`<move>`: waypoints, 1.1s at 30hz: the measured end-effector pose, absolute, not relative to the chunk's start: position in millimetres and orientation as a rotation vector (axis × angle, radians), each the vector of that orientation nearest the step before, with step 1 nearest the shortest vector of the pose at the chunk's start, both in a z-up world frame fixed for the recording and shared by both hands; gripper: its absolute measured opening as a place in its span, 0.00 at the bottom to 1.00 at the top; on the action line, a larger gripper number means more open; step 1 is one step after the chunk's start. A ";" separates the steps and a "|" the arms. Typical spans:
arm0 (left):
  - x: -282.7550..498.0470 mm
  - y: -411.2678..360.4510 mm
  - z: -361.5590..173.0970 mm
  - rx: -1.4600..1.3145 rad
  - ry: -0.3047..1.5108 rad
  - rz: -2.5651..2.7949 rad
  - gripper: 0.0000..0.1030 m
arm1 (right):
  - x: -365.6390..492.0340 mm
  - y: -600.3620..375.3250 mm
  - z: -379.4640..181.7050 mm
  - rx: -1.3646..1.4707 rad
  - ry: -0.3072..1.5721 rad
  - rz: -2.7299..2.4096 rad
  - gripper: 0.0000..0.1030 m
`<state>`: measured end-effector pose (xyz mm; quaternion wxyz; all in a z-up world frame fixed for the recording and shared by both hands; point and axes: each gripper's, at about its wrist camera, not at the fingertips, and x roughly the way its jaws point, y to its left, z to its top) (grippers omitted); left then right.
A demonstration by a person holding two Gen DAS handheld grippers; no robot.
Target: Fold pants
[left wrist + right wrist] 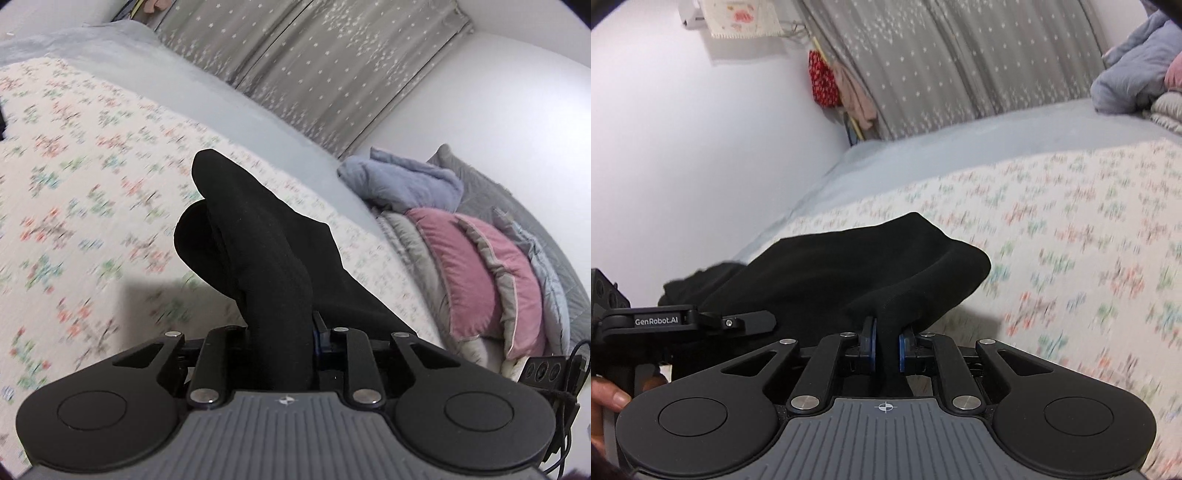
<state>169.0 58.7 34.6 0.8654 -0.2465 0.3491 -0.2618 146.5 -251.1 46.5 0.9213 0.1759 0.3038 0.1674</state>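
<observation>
Black tool point(885, 349): blue pads point(902, 350), silver screws, ribbed grey base.

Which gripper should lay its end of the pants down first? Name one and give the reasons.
Probably right. The right gripper pinches the black pants low over the floral bedspread, cloth already sagging toward it. The left gripper holds its bunch raised higher.

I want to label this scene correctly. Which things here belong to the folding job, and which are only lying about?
For the job:
pants, black, gripped in both tongs
left tongs
right tongs
floral bedspread, the surface beneath

Lying about:
pink pillows
blue blanket
curtain
red bag
</observation>
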 end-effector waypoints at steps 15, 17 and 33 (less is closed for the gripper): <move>268.5 12.1 -2.6 -0.537 0.773 -0.467 0.41 | 251.5 -270.8 30.3 0.203 0.635 0.251 0.11; 281.4 3.7 -32.8 -0.503 0.862 -0.408 0.42 | 266.9 -272.9 0.3 0.203 0.724 0.235 0.12; 284.1 24.5 -35.0 -0.513 0.848 -0.326 0.60 | 268.9 -301.2 -39.1 0.426 0.893 0.185 0.30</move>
